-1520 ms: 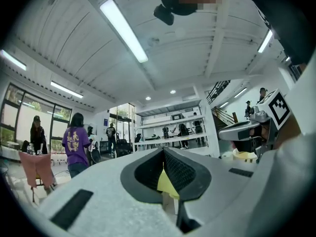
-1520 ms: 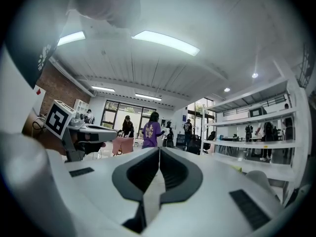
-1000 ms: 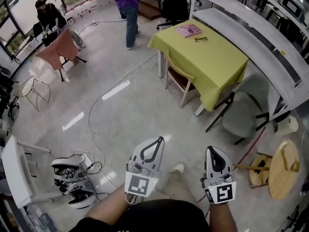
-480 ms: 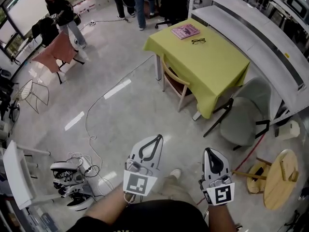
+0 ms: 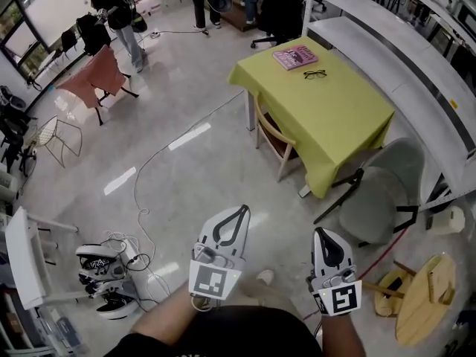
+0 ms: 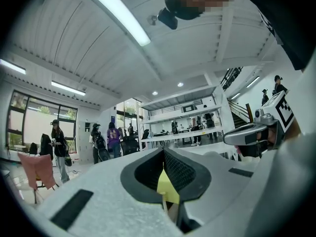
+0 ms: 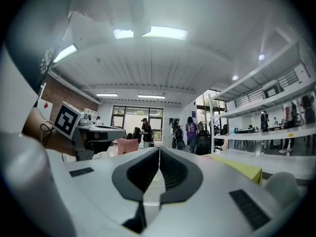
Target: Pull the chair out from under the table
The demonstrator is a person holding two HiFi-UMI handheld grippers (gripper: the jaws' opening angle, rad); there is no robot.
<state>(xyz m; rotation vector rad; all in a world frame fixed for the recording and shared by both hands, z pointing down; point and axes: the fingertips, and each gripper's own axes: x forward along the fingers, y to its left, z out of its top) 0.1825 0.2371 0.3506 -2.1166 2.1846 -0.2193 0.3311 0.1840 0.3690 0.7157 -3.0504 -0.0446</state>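
- Head view, nearest first: left gripper and right gripper are both clenched tight on nothing, pointing level over the floor.
- Grey chair by the table's near corner is barely tucked in, so it's probably not the target.
- Further out, the wooden chair sits pushed under the yellow table on its left side, well apart from both grippers.
- My take: walk up, open one gripper, clamp the backrest's top rail, and pull straight out, square to the table edge.
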